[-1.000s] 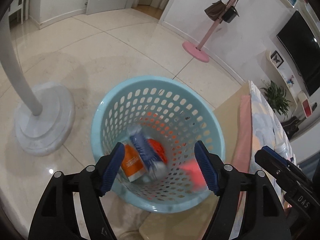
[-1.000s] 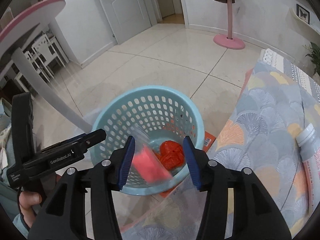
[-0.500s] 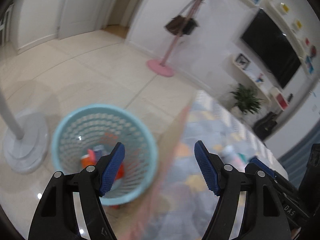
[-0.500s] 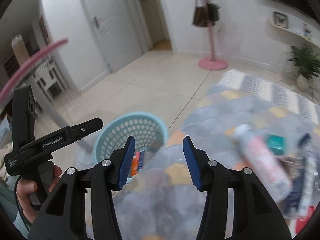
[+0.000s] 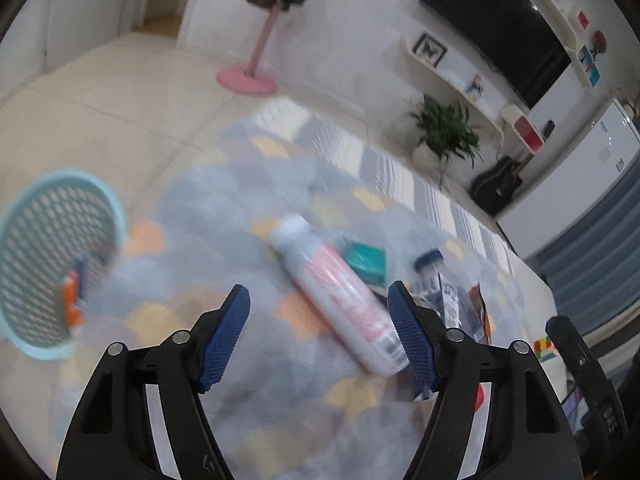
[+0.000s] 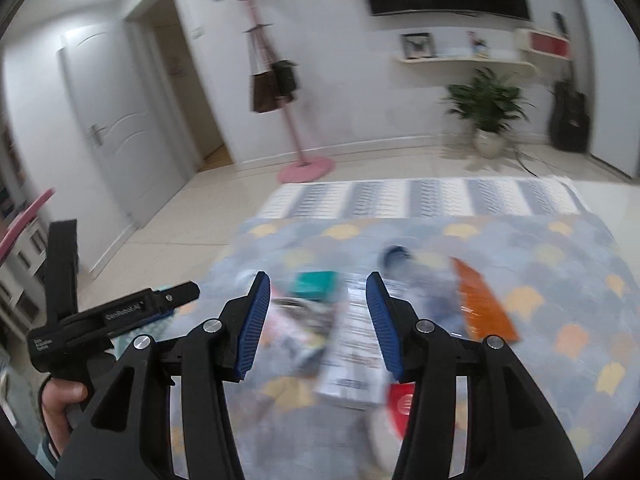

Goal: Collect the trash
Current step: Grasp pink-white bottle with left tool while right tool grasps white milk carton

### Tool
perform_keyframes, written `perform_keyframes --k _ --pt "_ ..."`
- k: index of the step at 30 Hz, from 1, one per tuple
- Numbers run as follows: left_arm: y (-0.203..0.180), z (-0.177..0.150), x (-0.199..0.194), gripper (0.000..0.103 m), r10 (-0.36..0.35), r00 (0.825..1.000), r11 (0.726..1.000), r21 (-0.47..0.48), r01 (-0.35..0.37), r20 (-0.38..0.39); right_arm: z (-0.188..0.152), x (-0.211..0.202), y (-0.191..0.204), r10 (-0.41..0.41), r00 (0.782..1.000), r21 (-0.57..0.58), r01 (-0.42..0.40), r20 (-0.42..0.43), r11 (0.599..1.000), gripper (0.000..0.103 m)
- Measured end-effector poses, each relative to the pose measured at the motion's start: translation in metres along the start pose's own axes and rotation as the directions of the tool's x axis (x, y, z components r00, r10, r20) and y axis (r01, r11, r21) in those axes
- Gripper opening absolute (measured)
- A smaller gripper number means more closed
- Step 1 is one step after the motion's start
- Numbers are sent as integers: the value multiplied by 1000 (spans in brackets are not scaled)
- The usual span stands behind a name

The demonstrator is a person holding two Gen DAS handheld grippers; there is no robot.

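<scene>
Trash lies scattered on the patterned desk point(image 5: 248, 412): a white bottle point(image 5: 340, 296) on its side, a teal box point(image 5: 366, 260) just beyond it, a clear bottle point(image 5: 434, 280) with a dark cap, and an orange wrapper point(image 6: 482, 306). The blue basket point(image 5: 24, 340) sits off to the left. Both the left gripper point(image 5: 320, 332) and right gripper point(image 6: 318, 318) hang wide apart, empty. The white bottle looks light, stiff and smooth, likely to roll; best taken across its middle
</scene>
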State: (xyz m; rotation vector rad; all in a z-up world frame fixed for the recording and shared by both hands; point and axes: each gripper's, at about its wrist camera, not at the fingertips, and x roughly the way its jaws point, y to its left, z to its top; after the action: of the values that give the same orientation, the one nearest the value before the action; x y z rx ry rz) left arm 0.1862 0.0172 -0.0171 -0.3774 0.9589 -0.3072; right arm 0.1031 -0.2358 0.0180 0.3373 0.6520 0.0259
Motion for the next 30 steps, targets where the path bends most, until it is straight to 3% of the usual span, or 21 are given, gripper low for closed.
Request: perform_keyframes --k 4,10,20,23,30 --pt "-5 -10 45 69 -7 998 998 -57 4 -62 -10 13 -27 -10 999 36 12 -38 999 47" --pt "-8 -19 75 69 17 997 997 -79 -23 -77 -22 25 -39 -28 997 14 29 -69 999 47" --pt "-18 -18 92 71 11 996 999 -46 -15 -90 -32 38 -50 -18 994 32 22 -110 999 47" --pt "-17 -19 91 64 -14 996 998 -55 9 -94 -31 35 -50 -12 994 34 16 -109 999 47" --pt "-12 -19 88 60 -50 992 997 -59 44 -116 -33 44 -38 15 988 30 -10 -154 1000 47"
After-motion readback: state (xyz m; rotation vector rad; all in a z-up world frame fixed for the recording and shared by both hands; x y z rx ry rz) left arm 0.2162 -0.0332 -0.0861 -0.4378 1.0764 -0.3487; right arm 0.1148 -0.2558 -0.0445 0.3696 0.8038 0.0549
